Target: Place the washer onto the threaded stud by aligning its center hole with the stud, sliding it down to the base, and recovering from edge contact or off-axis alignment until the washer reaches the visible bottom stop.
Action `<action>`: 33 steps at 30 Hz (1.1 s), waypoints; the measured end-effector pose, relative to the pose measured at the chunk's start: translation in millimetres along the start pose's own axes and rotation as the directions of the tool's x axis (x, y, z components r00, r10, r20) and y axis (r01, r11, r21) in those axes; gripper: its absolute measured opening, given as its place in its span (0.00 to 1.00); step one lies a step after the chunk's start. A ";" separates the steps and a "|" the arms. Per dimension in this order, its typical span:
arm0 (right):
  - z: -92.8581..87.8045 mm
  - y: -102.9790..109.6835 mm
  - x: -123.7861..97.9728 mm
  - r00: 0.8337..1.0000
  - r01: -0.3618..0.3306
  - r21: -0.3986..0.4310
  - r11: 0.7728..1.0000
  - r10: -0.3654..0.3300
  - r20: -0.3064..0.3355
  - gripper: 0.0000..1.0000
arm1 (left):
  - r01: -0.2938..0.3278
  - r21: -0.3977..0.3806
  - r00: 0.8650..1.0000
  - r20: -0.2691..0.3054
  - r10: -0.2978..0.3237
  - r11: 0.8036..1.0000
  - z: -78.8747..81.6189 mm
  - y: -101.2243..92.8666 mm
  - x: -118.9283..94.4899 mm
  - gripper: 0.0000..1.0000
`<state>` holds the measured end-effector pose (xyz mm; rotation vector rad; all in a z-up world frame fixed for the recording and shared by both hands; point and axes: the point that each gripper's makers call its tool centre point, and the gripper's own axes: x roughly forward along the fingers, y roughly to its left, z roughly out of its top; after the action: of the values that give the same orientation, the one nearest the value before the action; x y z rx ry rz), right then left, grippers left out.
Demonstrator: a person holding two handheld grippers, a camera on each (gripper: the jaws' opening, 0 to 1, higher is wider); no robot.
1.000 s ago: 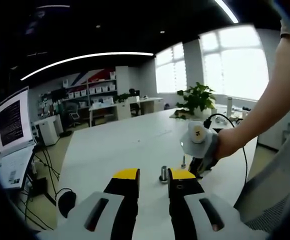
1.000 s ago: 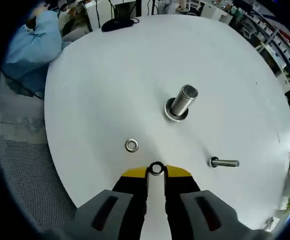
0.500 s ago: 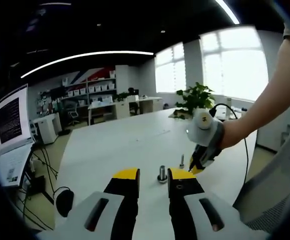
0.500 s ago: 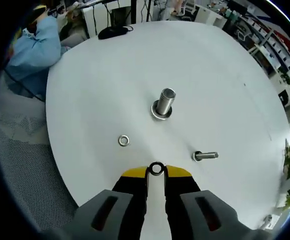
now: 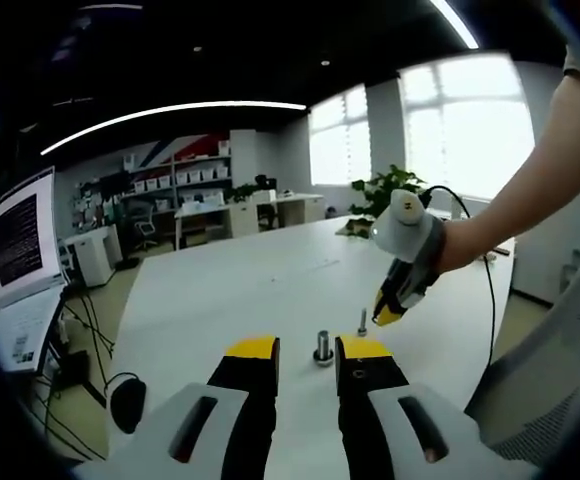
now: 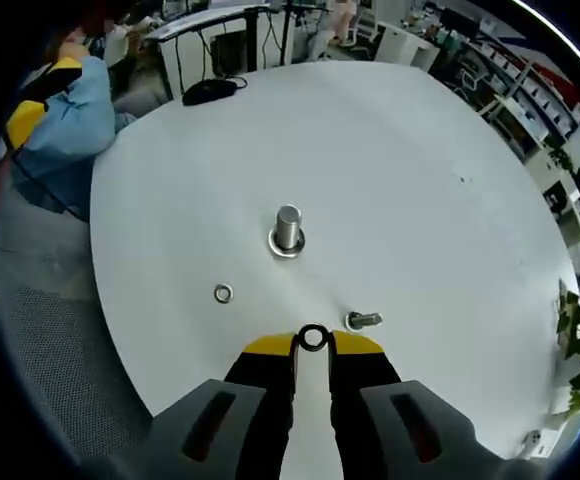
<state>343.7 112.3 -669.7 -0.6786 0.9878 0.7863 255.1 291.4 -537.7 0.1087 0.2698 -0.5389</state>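
Here, right tool [image 6: 313, 345] pinching a washer [image 6: 313, 337] at its tips above the white table [image 6: 420, 180], thick stud [image 6: 288, 227] upright beyond, thin bolt [image 6: 362, 320] near, spare washer [image 6: 223, 293] flat, left tool [image 5: 306, 352] seemingly open, holding nothing.

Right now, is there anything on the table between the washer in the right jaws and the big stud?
No. In the right gripper view, only bare white table lies between the held washer and the big stud. A loose washer and a small stud sit off to either side.
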 end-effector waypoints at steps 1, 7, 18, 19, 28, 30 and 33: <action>0.0 -1.8 -1.0 1.000 0.003 0.000 1.000 -0.003 0.001 0.13 | -0.001 -0.002 1.000 0.003 0.001 1.000 0.8 0.2 -0.6 0.20; 3.0 -11.5 -7.1 0.999 0.023 -0.008 1.000 -0.022 0.025 0.13 | -0.003 -0.011 1.000 0.012 0.003 1.000 2.8 2.1 -0.7 0.20; -0.4 -30.0 -1.3 0.999 0.037 -0.011 0.999 -0.037 0.018 0.13 | -0.009 -0.009 1.000 0.006 0.009 1.000 1.3 3.1 -0.7 0.20; 0.0 -31.4 -0.5 0.999 0.039 -0.011 0.999 -0.039 0.017 0.13 | -0.010 -0.009 1.000 0.006 0.010 1.000 1.4 3.4 -1.0 0.20; 3.7 -41.0 10.2 0.999 0.049 -0.050 0.998 -0.050 -0.005 0.14 | -0.014 -0.007 1.000 -0.004 0.014 1.000 -0.9 4.0 -0.8 0.20; 4.9 -43.6 12.3 0.999 0.045 -0.050 0.998 -0.046 -0.009 0.14 | -0.014 -0.004 1.000 -0.007 0.014 1.000 -1.5 3.7 -0.8 0.20; 5.7 -46.3 13.2 0.999 0.042 -0.048 0.998 -0.042 -0.012 0.14 | -0.015 -0.003 1.000 -0.009 0.015 1.000 -1.7 3.8 -0.6 0.20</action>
<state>388.8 95.0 -672.7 -0.7444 0.9658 0.7715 256.2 295.2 -539.1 0.1104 0.2782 -0.5234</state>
